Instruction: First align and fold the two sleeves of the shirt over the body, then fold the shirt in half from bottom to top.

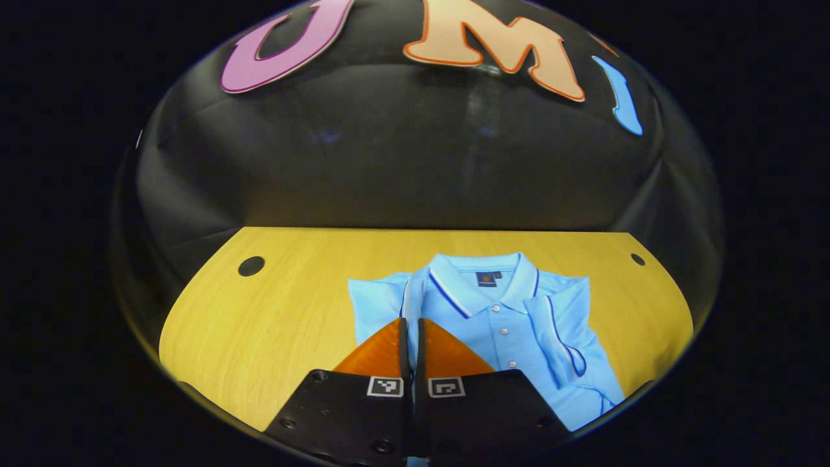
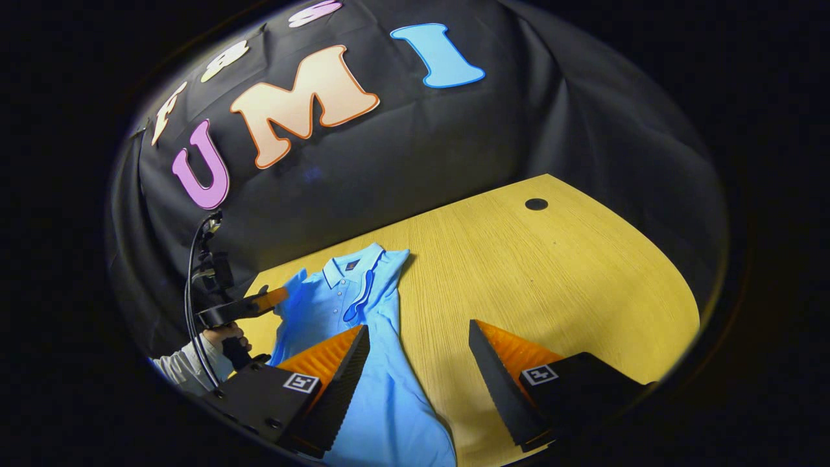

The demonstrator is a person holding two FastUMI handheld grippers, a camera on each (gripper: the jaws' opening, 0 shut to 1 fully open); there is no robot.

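A light blue polo shirt (image 1: 499,337) lies face up on the wooden table (image 1: 259,324), collar toward the wall. My left gripper (image 1: 411,322) is shut on the shirt's left sleeve (image 1: 413,292), a band of cloth rising from between its fingertips toward the collar. The other sleeve (image 1: 557,324) lies folded over the body. In the right gripper view my right gripper (image 2: 418,325) stands open above the shirt's (image 2: 382,389) near right edge, nothing between its fingers. Farther off, the left gripper (image 2: 275,297) holds the raised sleeve (image 2: 293,285).
The table (image 2: 551,272) has round holes near its far corners (image 1: 251,266) (image 1: 638,259) (image 2: 536,203). A person's hand (image 2: 224,337) and a cable are at the left gripper. Bare wood stretches to the shirt's right.
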